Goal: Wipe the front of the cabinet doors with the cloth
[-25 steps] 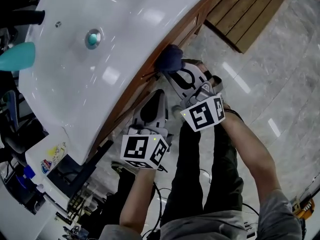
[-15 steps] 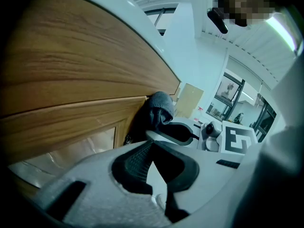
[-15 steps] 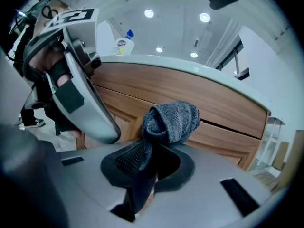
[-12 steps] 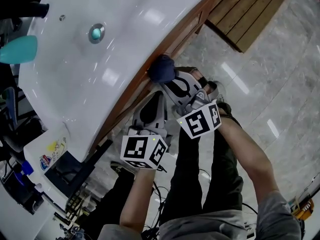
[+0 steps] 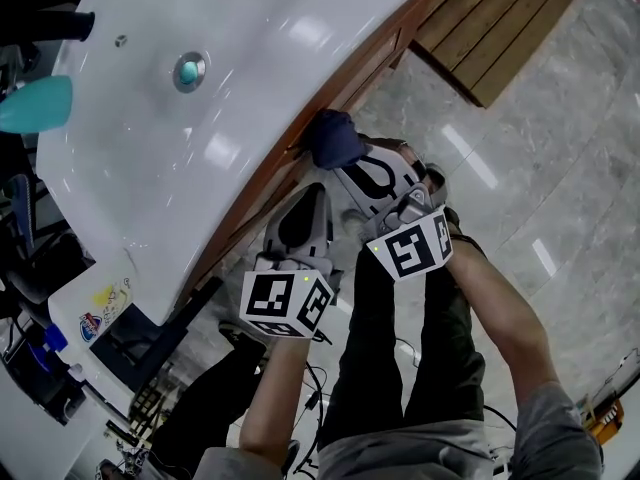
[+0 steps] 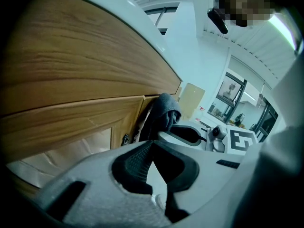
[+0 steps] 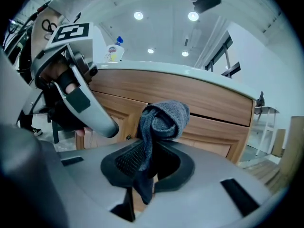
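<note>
The right claw point(image 7: 142, 158) clamps the cloth point(image 7: 164, 118) by the cabinet door point(image 7: 213, 127), the left claw point(image 6: 151, 150) is closed and empty; wiping seems in hand, and next needs a pressed sweep.

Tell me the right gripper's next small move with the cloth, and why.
Probably slide the right gripper sideways along the door, cloth pressed to the wood. Its fingers are clamped on the cloth, which is bunched near the door's top just under the sink, so most of the front lies beyond it.

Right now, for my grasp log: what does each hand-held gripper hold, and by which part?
Right hand-held gripper: the cloth, pinched at its middle. Left hand-held gripper: nothing.
</note>
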Demonstrator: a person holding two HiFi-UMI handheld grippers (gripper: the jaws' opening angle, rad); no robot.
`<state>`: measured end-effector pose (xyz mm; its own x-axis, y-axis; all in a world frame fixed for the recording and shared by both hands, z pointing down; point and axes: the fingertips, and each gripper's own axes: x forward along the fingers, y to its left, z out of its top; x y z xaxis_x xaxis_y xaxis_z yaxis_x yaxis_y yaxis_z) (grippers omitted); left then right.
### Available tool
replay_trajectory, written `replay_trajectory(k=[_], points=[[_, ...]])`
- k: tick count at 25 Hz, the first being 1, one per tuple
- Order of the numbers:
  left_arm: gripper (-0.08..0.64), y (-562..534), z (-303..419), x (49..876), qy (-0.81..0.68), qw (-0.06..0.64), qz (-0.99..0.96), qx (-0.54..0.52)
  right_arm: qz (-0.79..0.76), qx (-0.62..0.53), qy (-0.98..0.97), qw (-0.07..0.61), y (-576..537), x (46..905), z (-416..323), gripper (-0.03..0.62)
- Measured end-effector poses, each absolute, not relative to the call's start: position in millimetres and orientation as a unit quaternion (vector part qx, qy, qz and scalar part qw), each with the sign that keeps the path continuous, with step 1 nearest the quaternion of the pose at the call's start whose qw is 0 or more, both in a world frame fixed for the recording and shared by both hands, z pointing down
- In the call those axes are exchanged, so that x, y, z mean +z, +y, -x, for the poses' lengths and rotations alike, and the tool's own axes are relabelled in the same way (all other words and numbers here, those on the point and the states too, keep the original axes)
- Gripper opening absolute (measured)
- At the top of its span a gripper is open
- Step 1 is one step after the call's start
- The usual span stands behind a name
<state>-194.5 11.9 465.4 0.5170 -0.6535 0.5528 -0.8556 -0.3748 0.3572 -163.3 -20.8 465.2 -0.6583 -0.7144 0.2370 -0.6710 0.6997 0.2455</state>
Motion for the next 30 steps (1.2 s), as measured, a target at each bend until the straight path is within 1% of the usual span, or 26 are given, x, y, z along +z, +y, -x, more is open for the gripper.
replay_trajectory(k=[13,23,30], points=[[0.008,-4,129,473,-0.455,0.322,-0.815,0.162,-0.423,-0.053,-0.891,0.158,-40,462,75,0.054],[0.008,-15,86,479,-0.468,0.328,-0.804,0.164,-0.425,-0.04,-0.892,0.147,-59,469,26,0.054],[0.008,-21,70,486,-0.481,0.335,-0.793,0.167,-0.425,-0.039,-0.889,0.167,-77,485,0,0.054]])
